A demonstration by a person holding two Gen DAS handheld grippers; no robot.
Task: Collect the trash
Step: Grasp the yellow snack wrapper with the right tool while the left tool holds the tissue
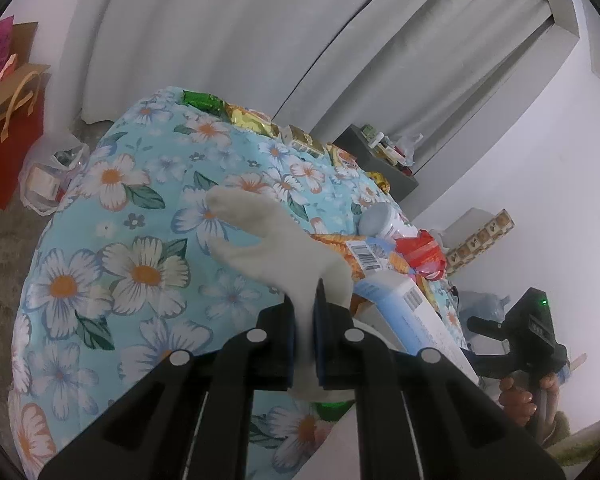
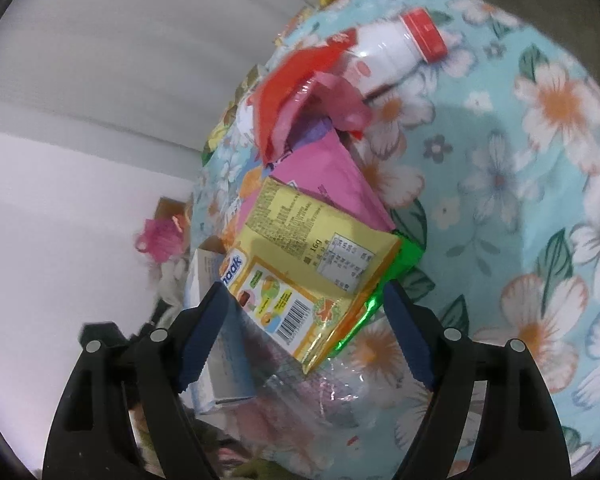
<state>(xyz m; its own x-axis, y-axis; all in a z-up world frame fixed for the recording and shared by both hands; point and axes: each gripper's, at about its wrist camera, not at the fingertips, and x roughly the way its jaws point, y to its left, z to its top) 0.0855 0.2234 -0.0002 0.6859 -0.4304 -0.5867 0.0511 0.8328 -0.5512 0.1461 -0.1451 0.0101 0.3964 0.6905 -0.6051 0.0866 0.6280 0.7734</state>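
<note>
Right wrist view: the right gripper (image 2: 306, 332) hangs with jaws spread around a yellow snack packet (image 2: 312, 276), not pinching; closing askew could shove it against the white box (image 2: 216, 344) beside it. Farther off lies a red-capped bottle (image 2: 396, 46). The left gripper (image 1: 314, 320) clenches a limp white glove (image 1: 268, 236) that could snag; open floral tablecloth (image 1: 112, 248) stretches beyond, its far edge lined with wrappers.
</note>
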